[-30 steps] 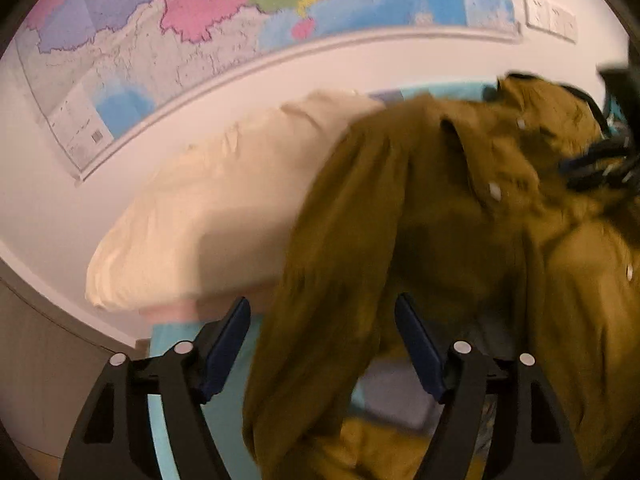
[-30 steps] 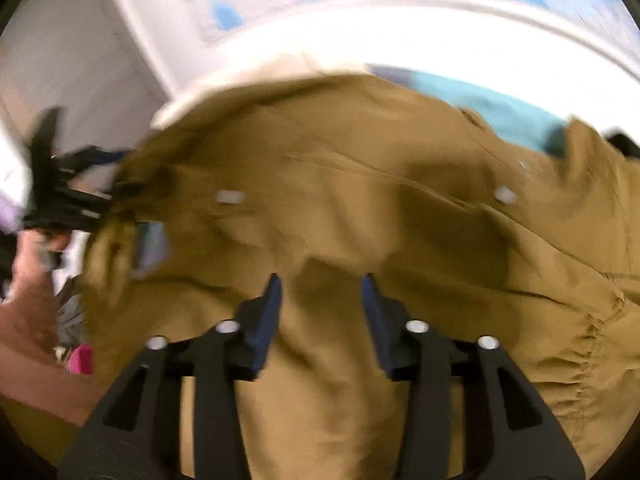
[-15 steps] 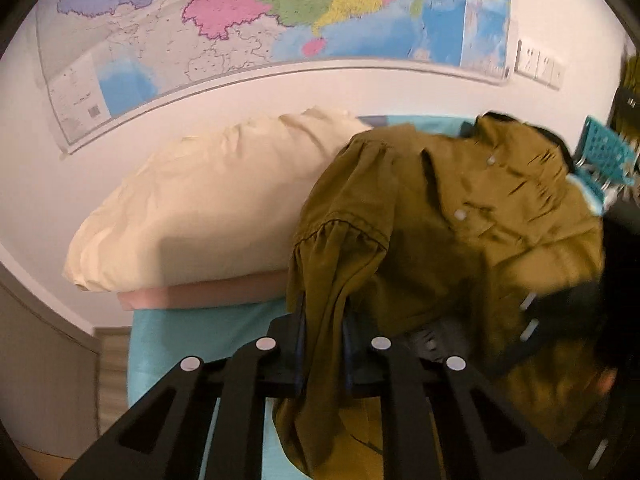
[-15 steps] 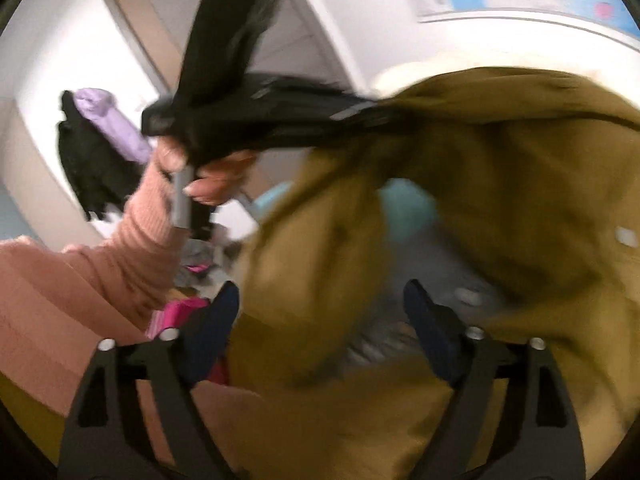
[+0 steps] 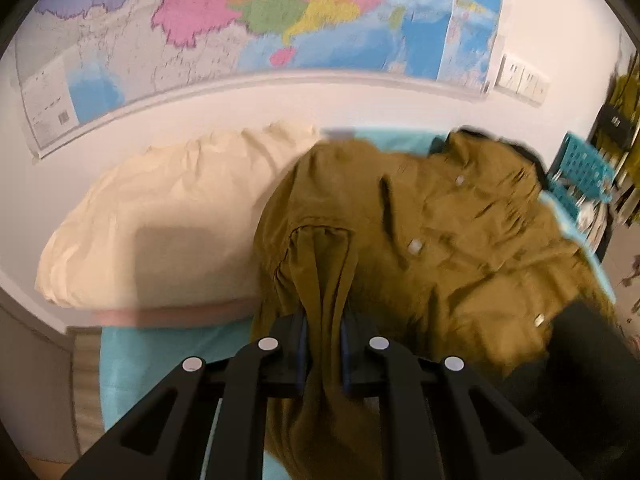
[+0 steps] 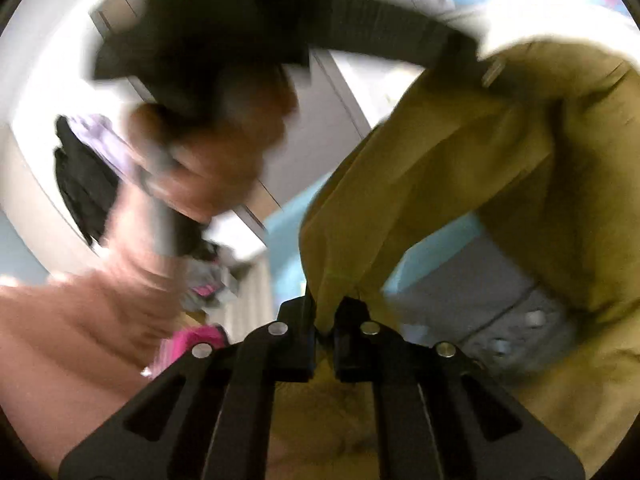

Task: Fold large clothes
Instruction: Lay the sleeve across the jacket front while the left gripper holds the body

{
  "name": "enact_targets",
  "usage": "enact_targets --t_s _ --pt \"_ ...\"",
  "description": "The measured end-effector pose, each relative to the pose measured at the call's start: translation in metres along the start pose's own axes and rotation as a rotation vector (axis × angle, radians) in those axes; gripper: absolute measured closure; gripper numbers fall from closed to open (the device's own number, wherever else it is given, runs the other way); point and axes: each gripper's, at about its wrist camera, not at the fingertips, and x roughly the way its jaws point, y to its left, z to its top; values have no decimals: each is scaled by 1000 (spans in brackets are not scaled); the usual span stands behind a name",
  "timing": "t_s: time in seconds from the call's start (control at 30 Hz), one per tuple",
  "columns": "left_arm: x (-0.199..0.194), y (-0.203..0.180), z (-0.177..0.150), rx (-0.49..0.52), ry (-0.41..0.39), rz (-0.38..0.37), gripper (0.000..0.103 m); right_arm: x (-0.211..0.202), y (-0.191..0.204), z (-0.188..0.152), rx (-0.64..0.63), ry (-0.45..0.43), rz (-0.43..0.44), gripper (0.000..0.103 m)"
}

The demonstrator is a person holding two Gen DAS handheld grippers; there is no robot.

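An olive-brown button shirt (image 5: pixel 440 240) lies bunched on the teal bed (image 5: pixel 160 344), partly lifted. My left gripper (image 5: pixel 323 344) is shut on a gathered fold of the shirt near a sleeve. My right gripper (image 6: pixel 325 332) is shut on another edge of the same shirt (image 6: pixel 500 168), which hangs up and to the right of it. In the right wrist view the left gripper's black body (image 6: pixel 280 36) and the hand holding it (image 6: pixel 208 168) loom above, blurred.
A cream pillow (image 5: pixel 168 220) lies at the bed's head under a wall map (image 5: pixel 260 20). A teal basket (image 5: pixel 580 164) stands at the right. A grey garment (image 6: pixel 500 320) lies on the bed. Dark clothes (image 6: pixel 80 176) hang on the left wall.
Both grippers have gone from open to shut on the shirt, the left first, then the right. The shirt is now pulled up between them.
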Motion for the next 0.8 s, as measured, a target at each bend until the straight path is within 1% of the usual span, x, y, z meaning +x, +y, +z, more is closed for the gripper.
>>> enact_targets --t_s 0.03,0.07,0.1,0.13,0.17,0.2,0.23,0.27,0.33,0.37,0.43,0.47,0.5,0.53,0.57,0.6,0.63,0.7,0.73,0.77,0.8 --pt "-4 0 6 -9 -16 -30 87 -29 1 6 -1 -43 8 97" --pt "-11 -3 15 -27 -41 -78 76 -60 0 12 1 -91 0 97" --pt "-18 -6 23 -40 -76 -127 64 -83 -2 15 5 -117 -6 97" --pt "-26 -11 31 -35 -118 -188 59 -108 -2 18 12 -147 -26 97" --pt "-32 -16 36 -22 -155 -231 52 -142 -7 21 28 -198 -65 97" --pt "-41 -24 41 -5 -209 -271 45 -161 -13 24 43 -215 -91 97" --pt "-48 -32 45 13 -259 -286 42 -185 -20 24 67 -236 -137 97" --pt "-51 -38 47 26 -288 -292 40 -215 -31 21 107 -274 -178 97" --pt "-48 -52 50 49 -314 -297 39 -256 -55 13 170 -300 -235 97" --pt "-43 -58 50 61 -304 -277 38 -276 -70 5 213 -309 -275 97" --pt "-23 -69 50 87 -266 -210 38 -296 -97 -6 296 -309 -343 97" --pt "-8 -75 49 101 -233 -182 38 -302 -112 -18 344 -302 -351 96" --pt "8 -79 47 113 -197 -153 38 -310 -135 -34 413 -289 -394 95" --pt "20 -82 46 116 -172 -132 38 -308 -147 -45 458 -269 -431 94" --pt "40 -81 42 112 -122 -107 38 -308 -164 -59 517 -255 -457 94" --pt "58 -81 41 103 -78 -88 39 -311 -178 -64 562 -251 -466 93" --pt "70 -77 40 93 -50 -79 39 -310 -192 -78 605 -243 -473 93" --pt "96 -74 38 73 10 -66 40 -315 -213 -105 675 -266 -462 93" --pt "106 -74 38 76 26 -37 40 -317 -216 -111 690 -273 -460 89" --pt "111 -73 39 76 32 -27 40 -318 -215 -117 693 -287 -450 86" --pt "115 -73 40 75 37 -30 40 -314 -208 -122 689 -298 -448 69"
